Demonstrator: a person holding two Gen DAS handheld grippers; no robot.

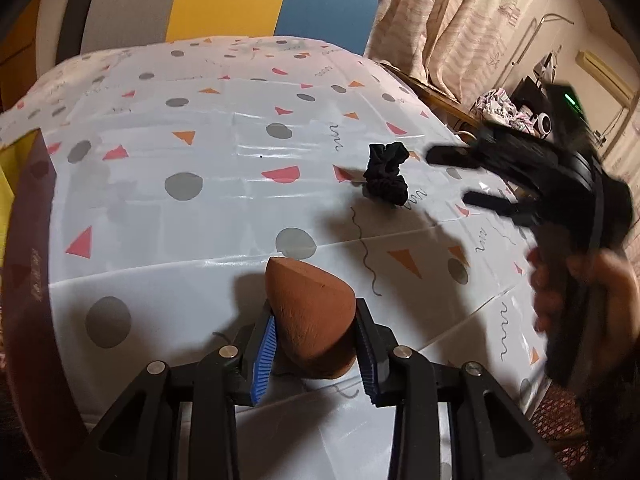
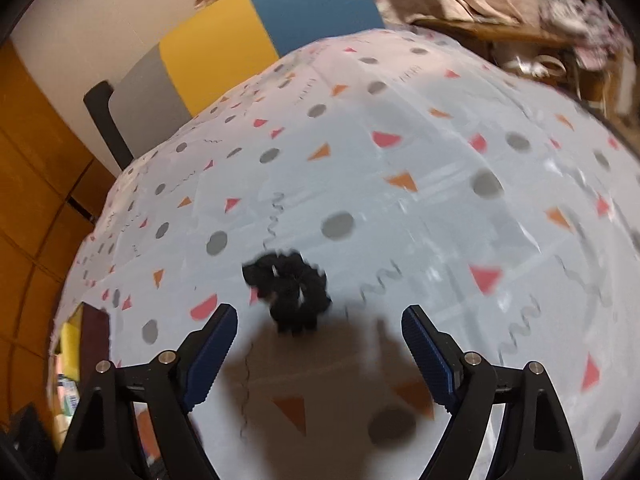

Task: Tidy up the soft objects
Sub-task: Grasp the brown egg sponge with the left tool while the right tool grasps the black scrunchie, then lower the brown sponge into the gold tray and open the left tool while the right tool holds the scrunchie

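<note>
The left gripper has its jaws clamped on something, while the right gripper tilts downward, jaws spread wide.

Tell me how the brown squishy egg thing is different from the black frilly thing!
The brown sponge is smooth and egg-shaped; the black scrunchie is ruffled and ring-like. The sponge is squeezed in the left gripper; the scrunchie lies free on the tablecloth, with the open right gripper just short of it. Both look soft.

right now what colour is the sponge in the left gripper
Reddish brown sponge; clearest in the left wrist view.
</note>
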